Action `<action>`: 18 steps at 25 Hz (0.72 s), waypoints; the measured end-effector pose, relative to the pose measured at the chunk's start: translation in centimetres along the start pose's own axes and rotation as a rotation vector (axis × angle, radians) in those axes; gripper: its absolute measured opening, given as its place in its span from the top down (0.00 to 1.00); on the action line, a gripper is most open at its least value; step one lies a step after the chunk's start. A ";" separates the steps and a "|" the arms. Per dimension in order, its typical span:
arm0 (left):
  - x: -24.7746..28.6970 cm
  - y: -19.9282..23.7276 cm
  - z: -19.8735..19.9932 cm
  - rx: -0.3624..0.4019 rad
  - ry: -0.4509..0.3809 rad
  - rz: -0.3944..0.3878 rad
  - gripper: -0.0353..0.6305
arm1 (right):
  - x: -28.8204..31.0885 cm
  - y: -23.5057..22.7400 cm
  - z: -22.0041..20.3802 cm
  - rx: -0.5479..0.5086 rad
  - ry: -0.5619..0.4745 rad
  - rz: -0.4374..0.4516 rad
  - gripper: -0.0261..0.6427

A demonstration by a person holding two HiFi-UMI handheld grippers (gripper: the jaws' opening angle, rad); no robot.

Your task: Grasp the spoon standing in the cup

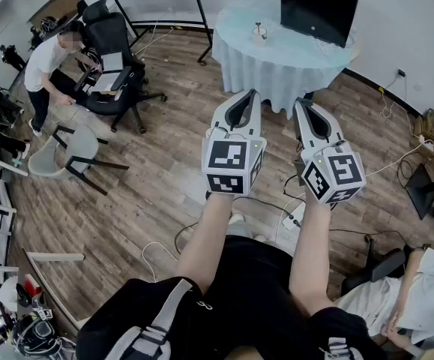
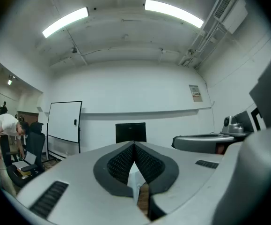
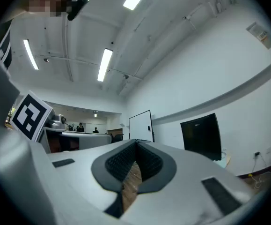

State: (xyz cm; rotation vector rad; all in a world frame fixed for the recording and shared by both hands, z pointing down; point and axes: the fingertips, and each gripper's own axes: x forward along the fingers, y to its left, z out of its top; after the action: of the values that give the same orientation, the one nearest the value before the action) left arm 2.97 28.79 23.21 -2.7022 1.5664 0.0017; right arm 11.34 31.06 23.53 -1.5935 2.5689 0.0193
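Observation:
A small cup (image 1: 259, 36) with a spoon (image 1: 258, 26) standing in it sits on a round table with a pale blue cloth (image 1: 276, 55) at the far side of the room. Both grippers are held up in front of me, pointing toward that table and well short of it. My left gripper (image 1: 251, 93) is shut with nothing between its pads; in the left gripper view its jaws (image 2: 134, 145) meet at the tip. My right gripper (image 1: 299, 102) is also shut and empty, and its jaws (image 3: 136, 142) meet the same way. Neither gripper view shows the cup.
A black monitor (image 1: 320, 7) stands on the table behind the cup. Black office chairs (image 1: 115, 66) and a grey chair (image 1: 70, 152) stand at left, near a person in a white shirt (image 1: 44, 62). Cables and a power strip (image 1: 295, 216) lie on the wooden floor. Another person sits at bottom right.

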 end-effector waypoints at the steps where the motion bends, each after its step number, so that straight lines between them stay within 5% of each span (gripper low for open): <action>1: 0.2 -0.2 -0.1 -0.004 0.000 0.000 0.94 | 0.0 -0.1 -0.1 -0.003 0.003 0.004 0.96; 8: 0.9 -0.4 -0.7 -0.019 0.006 -0.001 0.94 | 0.6 -1.3 -0.4 0.004 -0.009 -0.007 0.95; 18: 3.3 5.1 -1.5 -0.050 0.021 0.032 0.94 | 5.7 -1.9 -1.5 0.024 -0.004 -0.035 0.95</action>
State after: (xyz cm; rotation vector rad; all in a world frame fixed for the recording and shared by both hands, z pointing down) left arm 0.21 23.37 24.59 -2.7225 1.6374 0.0122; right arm 10.38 25.00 24.52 -1.6277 2.5284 -0.0114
